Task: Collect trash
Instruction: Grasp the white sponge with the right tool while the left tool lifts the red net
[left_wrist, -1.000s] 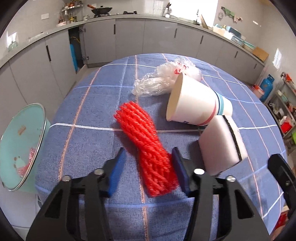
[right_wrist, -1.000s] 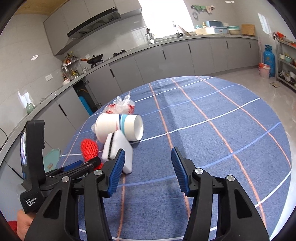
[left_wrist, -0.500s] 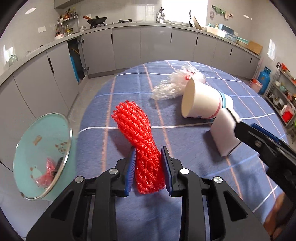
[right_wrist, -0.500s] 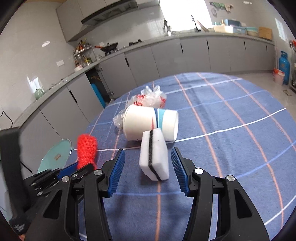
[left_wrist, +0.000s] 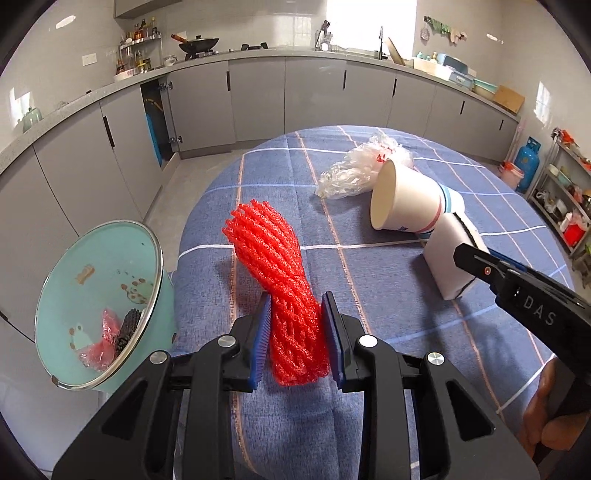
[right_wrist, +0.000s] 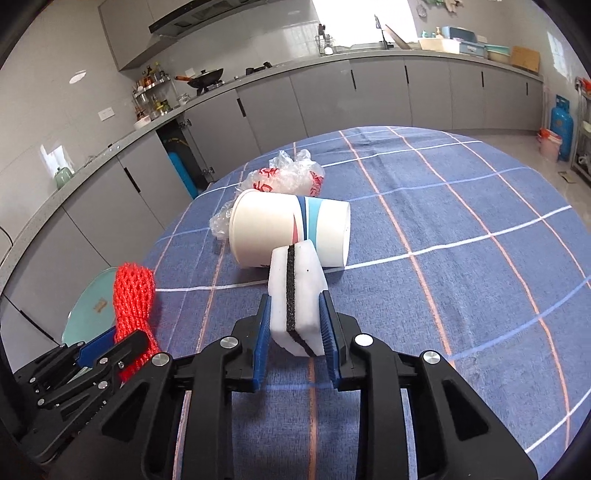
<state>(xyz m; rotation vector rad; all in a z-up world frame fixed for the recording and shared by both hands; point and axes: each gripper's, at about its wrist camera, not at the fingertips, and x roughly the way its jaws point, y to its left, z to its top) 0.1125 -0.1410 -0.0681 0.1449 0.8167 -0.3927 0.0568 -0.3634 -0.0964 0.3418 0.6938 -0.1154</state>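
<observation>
My left gripper (left_wrist: 295, 325) is shut on a red foam net sleeve (left_wrist: 277, 266), lifted over the table's near left edge; the sleeve also shows in the right wrist view (right_wrist: 133, 295). My right gripper (right_wrist: 295, 325) is shut on a white sponge with a black middle layer (right_wrist: 295, 288), seen in the left wrist view (left_wrist: 443, 266). A white paper cup (right_wrist: 284, 225) lies on its side just beyond the sponge. A crumpled clear plastic bag (right_wrist: 291, 173) lies behind the cup.
A teal trash bin (left_wrist: 99, 295) stands on the floor left of the table, holding red and black scraps. The table has a blue checked cloth (right_wrist: 461, 240). Grey kitchen cabinets (left_wrist: 258, 96) run along the far walls.
Both grippers closed: the left on the red net sleeve and lifted it, the right moved in over the sponge and shut on it.
</observation>
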